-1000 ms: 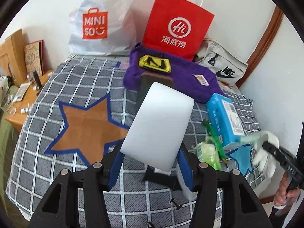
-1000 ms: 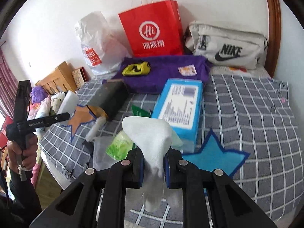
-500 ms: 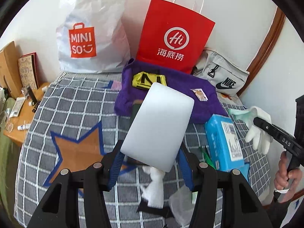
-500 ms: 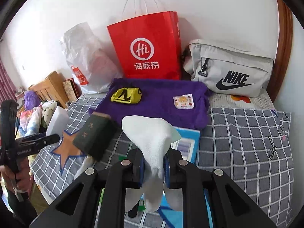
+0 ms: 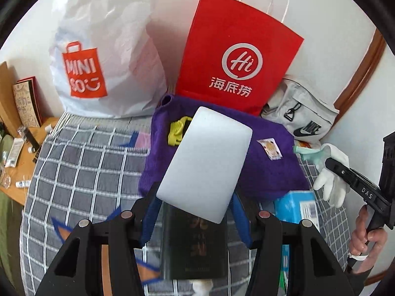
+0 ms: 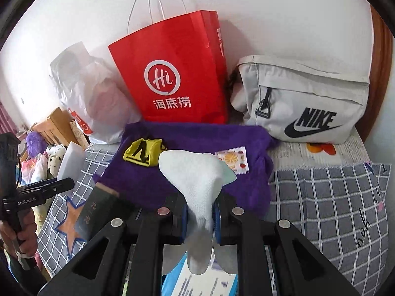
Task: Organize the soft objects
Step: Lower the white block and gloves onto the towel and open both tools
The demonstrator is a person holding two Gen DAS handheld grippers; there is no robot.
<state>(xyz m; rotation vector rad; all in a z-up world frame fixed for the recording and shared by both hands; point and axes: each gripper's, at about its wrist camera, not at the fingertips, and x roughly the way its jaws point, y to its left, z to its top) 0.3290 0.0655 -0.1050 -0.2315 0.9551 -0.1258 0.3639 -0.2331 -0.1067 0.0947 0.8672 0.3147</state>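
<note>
We carry the white foam block (image 5: pixel 205 165) clamped in our left gripper (image 5: pixel 195 212) and the white glove (image 6: pixel 197 185) pinched in our right gripper (image 6: pixel 198 218) toward the purple towel (image 6: pixel 192 138) at twelve o'clock; next we need to lower and release.

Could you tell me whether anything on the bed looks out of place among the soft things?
The dark book lying on the checked bedspread is a hard item among soft ones. The purple towel is rumpled, with a yellow cloth and small sachet on it.
</note>
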